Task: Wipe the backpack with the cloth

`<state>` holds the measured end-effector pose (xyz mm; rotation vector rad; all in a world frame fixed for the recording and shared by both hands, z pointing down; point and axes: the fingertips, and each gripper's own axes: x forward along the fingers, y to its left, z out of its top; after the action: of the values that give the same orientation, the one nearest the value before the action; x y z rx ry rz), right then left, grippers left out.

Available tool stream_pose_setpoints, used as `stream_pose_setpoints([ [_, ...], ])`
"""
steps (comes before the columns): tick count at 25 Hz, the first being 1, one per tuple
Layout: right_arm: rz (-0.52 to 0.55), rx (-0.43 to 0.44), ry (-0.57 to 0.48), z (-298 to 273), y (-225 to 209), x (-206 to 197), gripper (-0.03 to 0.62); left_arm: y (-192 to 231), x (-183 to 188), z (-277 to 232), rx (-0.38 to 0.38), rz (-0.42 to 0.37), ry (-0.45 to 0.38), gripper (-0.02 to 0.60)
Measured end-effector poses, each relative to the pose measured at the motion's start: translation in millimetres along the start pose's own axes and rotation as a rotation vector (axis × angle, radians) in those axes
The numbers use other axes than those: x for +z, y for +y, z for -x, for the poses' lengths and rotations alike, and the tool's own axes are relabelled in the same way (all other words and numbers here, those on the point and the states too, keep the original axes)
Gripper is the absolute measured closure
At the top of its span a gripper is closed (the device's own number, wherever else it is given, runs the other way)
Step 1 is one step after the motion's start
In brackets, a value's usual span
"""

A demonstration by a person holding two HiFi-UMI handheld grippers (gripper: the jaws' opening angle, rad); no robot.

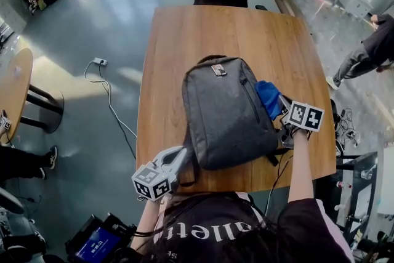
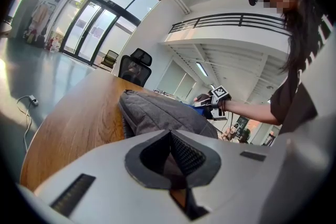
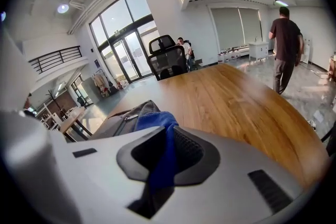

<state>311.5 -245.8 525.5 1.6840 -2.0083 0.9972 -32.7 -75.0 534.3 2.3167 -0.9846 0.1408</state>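
at mid-frame on the wooden worktop [image 1: 246,34], right gripper [image 1: 283,106] pinches a blue cloth [image 1: 269,97] touching the grey backpack [image 1: 225,114]; left gripper [image 1: 178,160] closed.

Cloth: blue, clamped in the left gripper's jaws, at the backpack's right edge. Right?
No, wrong gripper. The blue cloth is clamped in the right gripper, in its jaws, at the backpack's right edge. The right gripper view shows it pinched between them.
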Motion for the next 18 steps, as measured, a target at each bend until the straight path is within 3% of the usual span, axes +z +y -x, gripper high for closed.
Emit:
stream_pose_setpoints([
  [3, 0.008, 0.0, -0.005, 4, -2, 5, 0.537, -1, 0, -1, -0.002, 0.002, 0.002, 0.58],
  [7, 0.049, 0.063, -0.057, 12, 26, 33, 0.537, -1, -2, -2, -0.004, 0.008, 0.001, 0.58],
  [13, 0.19, 0.235, -0.118, 5, 124, 75, 0.537, -2, -4, -3, -0.008, 0.019, -0.015, 0.58],
  [18, 0.26, 0.367, -0.07, -33, 213, 77, 0.537, 5, -3, 3, 0.007, 0.037, -0.032, 0.58],
])
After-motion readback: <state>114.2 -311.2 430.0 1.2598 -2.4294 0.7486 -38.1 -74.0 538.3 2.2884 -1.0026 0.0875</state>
